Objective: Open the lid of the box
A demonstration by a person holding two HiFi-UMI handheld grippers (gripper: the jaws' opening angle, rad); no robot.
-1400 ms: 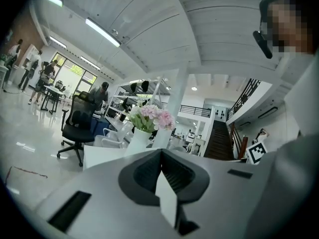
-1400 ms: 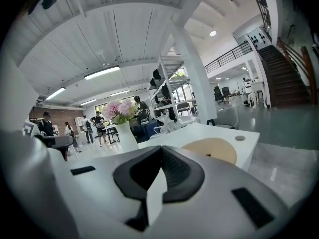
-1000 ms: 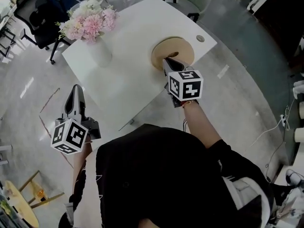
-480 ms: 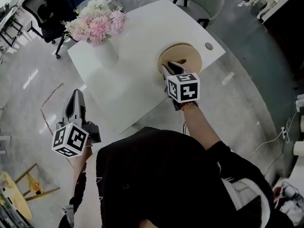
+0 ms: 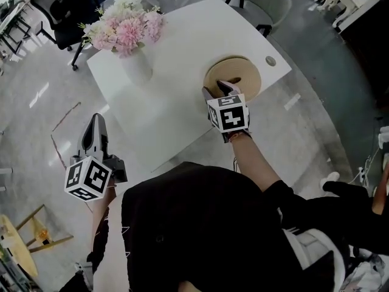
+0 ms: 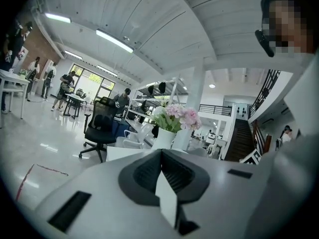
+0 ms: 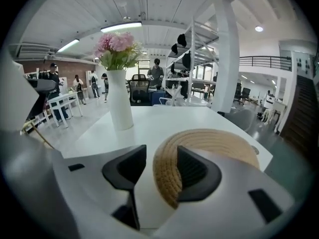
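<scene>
Our right gripper point(image 5: 219, 89), fingers just spread wide, straddles the rim of the round woven straw lid point(image 5: 246, 72) (upper centre); left gripper point(image 5: 95, 119) fingers meet.

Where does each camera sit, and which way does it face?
Head view: on the person's head, facing steeply down at the white table and round woven straw box; shows left tool, right tool, forearms, torso.
Left gripper view: on the left tool, facing across the room; jaws together.
Right gripper view: on the right tool, angled down; its jaws have just been opening, box rim between them.
Shared: white vase of pink flowers, all three.
</scene>
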